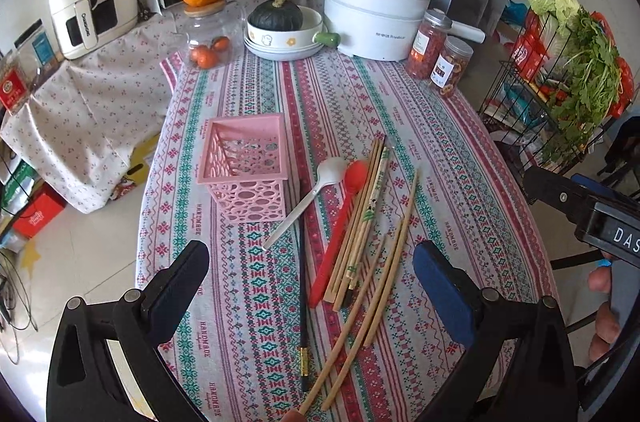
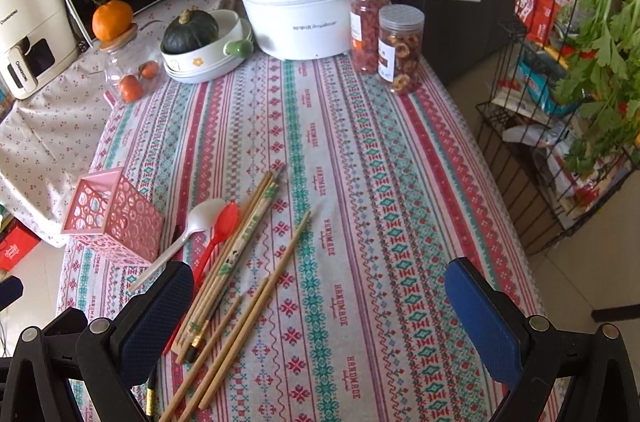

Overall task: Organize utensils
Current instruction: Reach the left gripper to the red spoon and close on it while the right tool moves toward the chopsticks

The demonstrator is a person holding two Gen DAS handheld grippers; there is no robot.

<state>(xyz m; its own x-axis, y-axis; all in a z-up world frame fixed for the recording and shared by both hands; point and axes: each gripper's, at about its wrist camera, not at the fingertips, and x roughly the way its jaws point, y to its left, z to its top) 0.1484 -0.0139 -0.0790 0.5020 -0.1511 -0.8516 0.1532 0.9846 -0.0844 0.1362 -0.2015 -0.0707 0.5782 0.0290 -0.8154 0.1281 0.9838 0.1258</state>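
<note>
A pink perforated utensil holder (image 1: 245, 166) (image 2: 114, 218) stands upright and holds nothing on the patterned tablecloth. To its right lie a white spoon (image 1: 308, 200) (image 2: 188, 232), a red spoon (image 1: 340, 222) (image 2: 219, 236), a black chopstick (image 1: 303, 282), and several bamboo chopsticks (image 1: 368, 218) (image 2: 240, 242). My left gripper (image 1: 310, 286) is open and empty, above the near ends of the utensils. My right gripper (image 2: 320, 310) is open and empty, with the chopsticks by its left finger. The right gripper's body (image 1: 592, 214) shows at the right edge of the left wrist view.
At the table's far end stand a white electric pot (image 1: 372, 14) (image 2: 304, 2), two snack jars (image 1: 438, 56) (image 2: 384, 34), a bowl with a green squash (image 1: 280, 26) (image 2: 200, 38), and a glass jar topped by an orange (image 1: 206, 30) (image 2: 124, 62). A wire rack of vegetables (image 1: 560, 94) (image 2: 568, 102) stands to the right.
</note>
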